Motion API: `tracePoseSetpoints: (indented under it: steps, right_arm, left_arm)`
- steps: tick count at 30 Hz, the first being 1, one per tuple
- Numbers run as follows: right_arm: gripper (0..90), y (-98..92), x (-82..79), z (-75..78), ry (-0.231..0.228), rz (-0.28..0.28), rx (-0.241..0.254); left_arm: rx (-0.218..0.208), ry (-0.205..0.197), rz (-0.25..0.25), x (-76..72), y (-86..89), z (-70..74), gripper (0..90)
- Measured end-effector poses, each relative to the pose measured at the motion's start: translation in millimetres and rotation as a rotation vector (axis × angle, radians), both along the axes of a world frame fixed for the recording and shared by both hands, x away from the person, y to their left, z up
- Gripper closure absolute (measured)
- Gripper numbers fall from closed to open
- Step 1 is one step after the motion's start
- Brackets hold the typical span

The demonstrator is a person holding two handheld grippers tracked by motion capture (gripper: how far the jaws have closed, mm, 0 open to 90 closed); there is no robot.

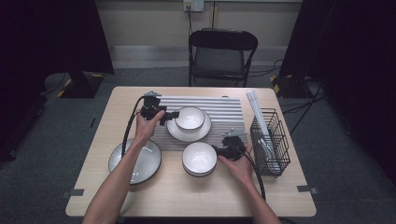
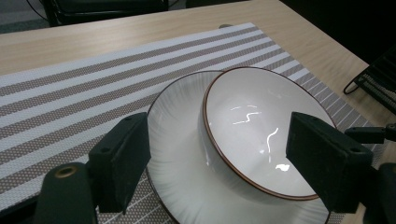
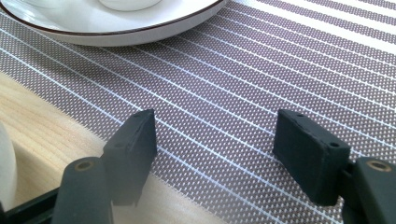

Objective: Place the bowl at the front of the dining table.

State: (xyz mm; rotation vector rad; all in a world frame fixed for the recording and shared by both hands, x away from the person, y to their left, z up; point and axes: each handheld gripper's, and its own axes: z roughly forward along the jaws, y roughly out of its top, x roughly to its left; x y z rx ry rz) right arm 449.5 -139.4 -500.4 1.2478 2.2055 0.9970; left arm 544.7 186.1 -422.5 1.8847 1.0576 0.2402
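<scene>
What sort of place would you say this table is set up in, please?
Probably a recording studio or lab staged as a dining table: a striped placemat with a bowl, a folding chair, and dark curtains around.

My left claw [image 1: 173, 115] stands open just left of the bowl [image 1: 189, 117], whose wall and plate [image 1: 188, 134] block any push to the right. Behind the bowl the mat [image 1: 224, 108] lies bare. Near the bowl on its front side, a second bowl [image 1: 199, 158] sits; the rack [image 1: 269, 140] walls off the far right.
</scene>
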Motion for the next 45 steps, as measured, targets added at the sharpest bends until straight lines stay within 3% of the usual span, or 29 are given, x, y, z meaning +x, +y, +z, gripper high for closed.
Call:
tracePoseSetpoints:
  steps: [5, 7, 9, 14, 17, 19, 22, 23, 24, 26, 28, 30, 33, 39, 43, 45]
  right_arm:
    - [29.7, 0.0, 0.0, 0.0, 0.0, 0.0, 0.0]
    - [29.7, 0.0, 0.0, 0.0, 0.0, 0.0, 0.0]
    - [29.7, 0.0, 0.0, 0.0, 0.0, 0.0, 0.0]
    - [29.7, 0.0, 0.0, 0.0, 0.0, 0.0, 0.0]
    - [29.7, 0.0, 0.0, 0.0, 0.0, 0.0, 0.0]
    - [29.7, 0.0, 0.0, 0.0, 0.0, 0.0, 0.0]
    - [29.7, 0.0, 0.0, 0.0, 0.0, 0.0, 0.0]
    - [29.7, 0.0, 0.0, 0.0, 0.0, 0.0, 0.0]
    - [29.7, 0.0, 0.0, 0.0, 0.0, 0.0, 0.0]
    - [29.7, 0.0, 0.0, 0.0, 0.0, 0.0, 0.0]
    - [29.7, 0.0, 0.0, 0.0, 0.0, 0.0, 0.0]
    - [29.7, 0.0, -0.1, 0.0, 0.0, 0.0, 0.0]
    - [29.7, 0.1, -0.1, 0.0, 0.0, -0.001, 0.0]
    - [29.7, 0.0, 0.0, 0.0, 0.0, 0.0, 0.0]
    - [29.7, 0.0, 0.0, 0.0, 0.0, 0.0, 0.0]
    - [29.7, 0.0, 0.0, 0.0, 0.0, 0.0, 0.0]
  left_arm:
    - [0.013, -0.031, -0.014, -5.9, 9.6, 4.9, 21.6]
    - [0.02, -0.022, -0.022, -7.1, 13.2, 5.1, 21.3]
    - [0.051, -0.031, -0.01, -9.4, 15.3, 6.3, 21.1]
    - [0.034, -0.041, -0.016, -13.2, 22.9, 12.3, 21.9]
    - [0.037, -0.047, -0.012, -15.9, 26.7, 14.3, 20.0]
    - [0.069, -0.078, 0.007, -19.2, 29.4, 15.4, 20.7]
    - [0.089, -0.082, 0.019, -22.5, 34.6, 15.7, 21.6]
    - [0.071, -0.086, 0.023, -23.5, 37.8, 15.3, 22.9]
    - [0.049, -0.081, 0.023, -24.3, 41.0, 14.8, 23.0]
    - [0.079, -0.08, 0.044, -25.8, 45.9, 13.3, 22.2]
    - [0.056, -0.054, 0.025, -27.3, 52.1, 12.0, 22.5]
    - [0.07, -0.062, 0.038, -30.4, 56.0, 12.3, 21.5]
    - [0.046, -0.067, 0.055, -35.2, 63.9, 11.6, 22.4]
    - [0.094, -0.057, 0.057, -42.6, 75.6, 8.5, 23.1]
    - [0.071, -0.069, 0.079, -48.7, 86.2, 8.9, 24.1]
    - [0.093, -0.054, 0.088, -51.9, 89.9, 4.5, 23.8]
